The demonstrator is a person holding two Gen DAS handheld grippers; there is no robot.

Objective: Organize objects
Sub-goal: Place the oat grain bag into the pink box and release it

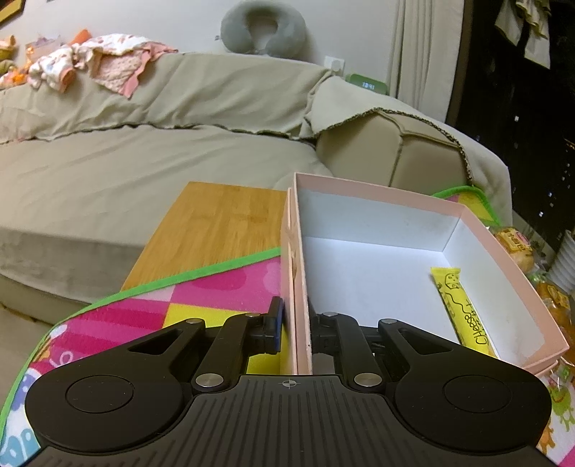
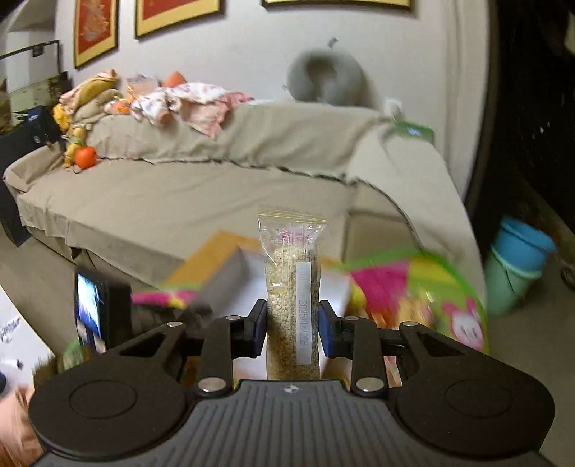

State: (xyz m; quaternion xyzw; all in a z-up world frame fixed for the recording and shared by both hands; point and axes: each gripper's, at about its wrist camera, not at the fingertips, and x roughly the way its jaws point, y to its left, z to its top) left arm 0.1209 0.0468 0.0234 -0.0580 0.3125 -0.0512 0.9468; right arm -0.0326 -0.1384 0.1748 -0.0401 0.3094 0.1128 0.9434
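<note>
Clearly your left hand-held gripper (image 1: 295, 332) is clamped on the near wall of the pink box (image 1: 510, 262), one finger inside and one outside, apparently to steady it for loading. A yellow snack bar (image 1: 463, 312) lies inside the box, along its right wall. Your right hand-held gripper (image 2: 293, 328), tilted downward, pinches an upright zip bag of grains (image 2: 293, 287) above the box.

In the left wrist view, the open pink cardboard box (image 1: 478, 230) fills the centre and right of the frame, resting on the bright patterned play mat (image 1: 201, 298). A yellow snack bar wrapper (image 1: 461, 312) lies inside the box along its right wall. The bamboo board (image 1: 215, 222) lies left of the box, partly under the mat. The beige covered sofa (image 1: 143, 161) spans the frame behind them, with a grey neck pillow (image 1: 264, 30) on top of its backrest.
</note>
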